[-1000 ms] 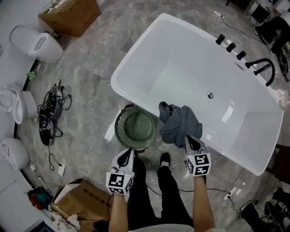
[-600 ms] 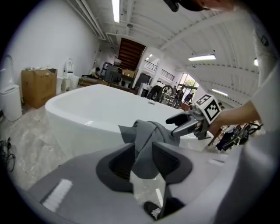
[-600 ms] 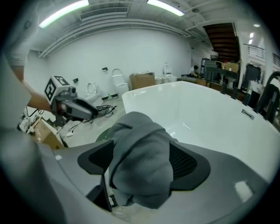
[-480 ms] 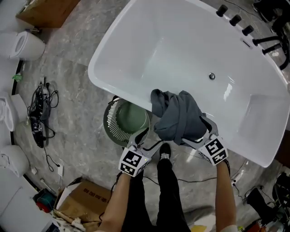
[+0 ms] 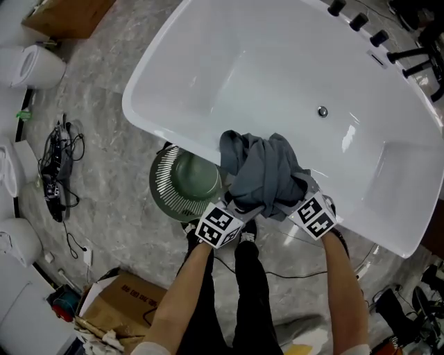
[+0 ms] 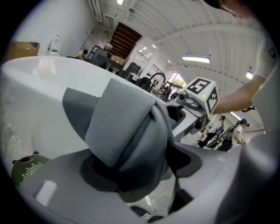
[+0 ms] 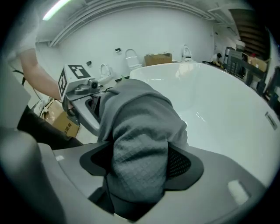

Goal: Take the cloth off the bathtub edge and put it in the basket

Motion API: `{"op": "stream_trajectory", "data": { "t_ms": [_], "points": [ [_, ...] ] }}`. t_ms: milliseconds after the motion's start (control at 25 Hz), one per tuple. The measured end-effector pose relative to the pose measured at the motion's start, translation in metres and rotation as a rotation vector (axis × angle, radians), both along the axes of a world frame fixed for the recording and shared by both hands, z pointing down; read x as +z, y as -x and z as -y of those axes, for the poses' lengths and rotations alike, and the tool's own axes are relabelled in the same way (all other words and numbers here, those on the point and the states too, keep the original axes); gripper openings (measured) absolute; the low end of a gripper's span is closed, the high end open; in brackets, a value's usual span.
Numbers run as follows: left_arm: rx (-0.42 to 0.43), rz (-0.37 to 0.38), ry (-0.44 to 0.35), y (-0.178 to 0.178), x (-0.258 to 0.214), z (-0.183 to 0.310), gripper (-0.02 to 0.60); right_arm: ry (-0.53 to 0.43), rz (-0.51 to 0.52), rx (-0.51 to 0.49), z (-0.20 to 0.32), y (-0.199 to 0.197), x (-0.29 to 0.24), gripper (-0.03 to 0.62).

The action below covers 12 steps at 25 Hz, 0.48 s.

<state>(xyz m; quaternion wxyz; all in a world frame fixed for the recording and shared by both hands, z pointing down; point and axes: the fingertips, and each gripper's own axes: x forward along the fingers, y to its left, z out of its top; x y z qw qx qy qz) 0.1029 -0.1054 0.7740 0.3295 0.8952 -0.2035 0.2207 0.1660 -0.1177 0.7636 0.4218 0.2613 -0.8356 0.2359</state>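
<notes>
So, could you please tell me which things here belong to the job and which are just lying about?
Job: cloth, bathtub, basket.
Lying about: toilet, cables, cardboard box, taps.

The basket (image 5: 182, 186) mouth lies open beside the cloth (image 5: 263, 173), partly overlapped by the bathtub rim (image 5: 166, 144).

Bright, even light is cast by ceiling strip lights (image 6: 195, 58), white glare is seen inside the bathtub (image 5: 277, 62) beside its drain (image 5: 322, 111), and both gripper views are bent at the edges and blurred nearest the lens.
</notes>
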Motion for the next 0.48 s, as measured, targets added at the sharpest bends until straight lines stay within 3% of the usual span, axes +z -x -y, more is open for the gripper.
{"op": "stream_trajectory", "data": {
  "t_ms": [40, 80, 200, 360, 440, 480],
  "points": [
    [0.004, 0.002, -0.012, -0.004, -0.001, 0.001, 0.346, -0.018, -0.015, -0.020, -0.002, 0.003, 0.001, 0.321],
    [0.000, 0.003, -0.021, -0.006, -0.003, 0.003, 0.283, -0.042, -0.033, -0.033, -0.002, 0.005, 0.000, 0.308],
    [-0.036, -0.006, -0.042, -0.006, -0.009, 0.001, 0.180, -0.130, -0.094, -0.050, -0.003, 0.005, -0.008, 0.274],
    [-0.091, -0.062, -0.059, -0.001, -0.027, 0.001, 0.149, -0.243, -0.135, -0.023, -0.001, 0.014, -0.032, 0.212],
    [-0.138, -0.083, -0.059, 0.007, -0.035, 0.004, 0.146, -0.273, -0.107, -0.007, -0.001, 0.030, -0.045, 0.118],
    [-0.163, -0.090, -0.056, 0.014, -0.039, 0.006, 0.144, -0.274, -0.084, 0.008, -0.001, 0.039, -0.049, 0.103]
  ]
}}
